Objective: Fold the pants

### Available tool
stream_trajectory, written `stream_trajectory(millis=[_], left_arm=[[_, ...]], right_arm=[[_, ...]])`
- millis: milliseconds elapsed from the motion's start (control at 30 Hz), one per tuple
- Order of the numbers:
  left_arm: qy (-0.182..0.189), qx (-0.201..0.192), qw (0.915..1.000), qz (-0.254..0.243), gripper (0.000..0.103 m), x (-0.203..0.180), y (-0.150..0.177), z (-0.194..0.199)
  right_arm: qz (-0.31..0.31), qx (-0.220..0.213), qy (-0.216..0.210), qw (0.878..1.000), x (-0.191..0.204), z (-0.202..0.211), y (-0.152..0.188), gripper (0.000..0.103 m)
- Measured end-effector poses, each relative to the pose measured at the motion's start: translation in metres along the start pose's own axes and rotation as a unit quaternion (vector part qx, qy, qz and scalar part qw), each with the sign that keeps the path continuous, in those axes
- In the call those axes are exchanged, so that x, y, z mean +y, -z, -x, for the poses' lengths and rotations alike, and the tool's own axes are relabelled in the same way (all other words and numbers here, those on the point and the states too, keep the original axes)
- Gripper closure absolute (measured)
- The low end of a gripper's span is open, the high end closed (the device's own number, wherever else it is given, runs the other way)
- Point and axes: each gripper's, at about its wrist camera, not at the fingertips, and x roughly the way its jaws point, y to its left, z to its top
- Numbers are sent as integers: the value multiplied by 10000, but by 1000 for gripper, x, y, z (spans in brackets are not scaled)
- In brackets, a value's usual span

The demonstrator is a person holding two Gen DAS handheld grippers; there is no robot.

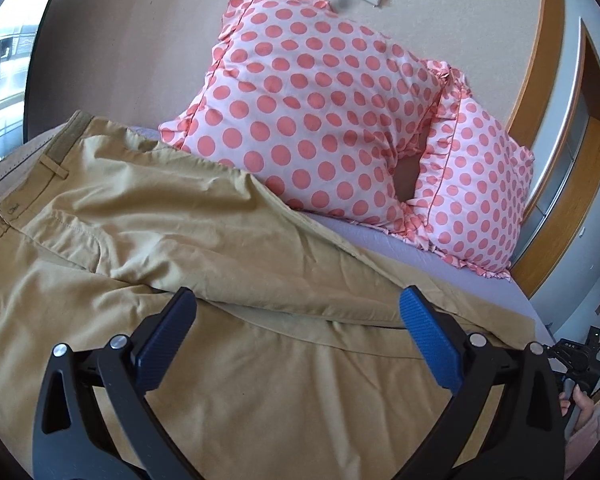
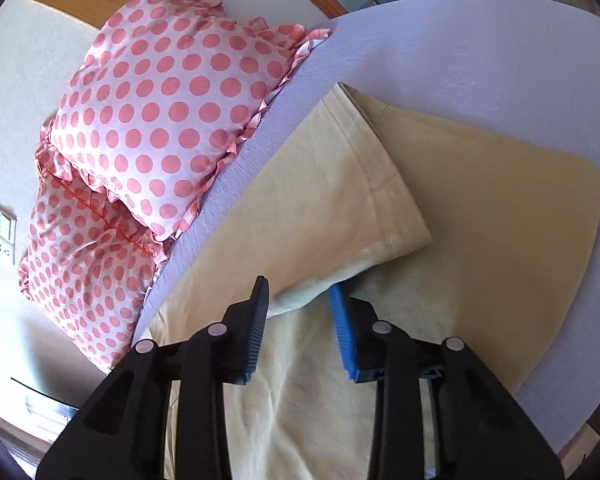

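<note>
Lavender bed sheet, two polka-dot pillows against the wall. Tan pants lie spread on the sheet, one leg folded over the other. Left gripper gapes wide above the fabric; right gripper open narrower, fingers flanking the upper leg's fold.

Left black two-finger gripper with blue ribbed pads: jaws spread wide, fingers entering from the lower left and lower right of its wrist view, tips angled slightly inward, nothing between the pads. Right black two-finger gripper with blue ribbed pads: jaws apart but narrower, fingers near parallel at lower centre of its view, pointing up-frame; contact at the tips can't be confirmed. Person's bare hand visible at the lower right edge of the left wrist view, partly cropped.
</note>
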Motion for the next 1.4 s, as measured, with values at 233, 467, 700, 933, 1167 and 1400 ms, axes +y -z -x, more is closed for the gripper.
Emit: stream_trajectory(millis=[233, 467, 700, 933, 1167, 1400], left_arm=[[29, -41, 9993, 365, 2, 20, -39, 3], [-606, 623, 9929, 814, 2, 46, -80, -62], [-1904, 1181, 9666, 1244, 12, 93, -111, -141], [-1930, 1616, 9529, 1690, 92, 129, -116, -157], [-1312, 518, 9856, 932, 91, 92, -61, 22], [-1397, 895, 9779, 1271, 91, 100, 60, 98]], right_arm=[[188, -371, -594, 9974, -1, -11, -14, 101], [493, -977, -972, 9892, -6, 36, -15, 101], [513, -992, -1137, 9872, -13, 37, -16, 101], [503, -1039, -1225, 9857, -14, 38, -17, 101], [539, -1404, -1000, 9836, -29, 68, -22, 101], [267, -1295, -534, 9898, -63, 68, -10, 101]])
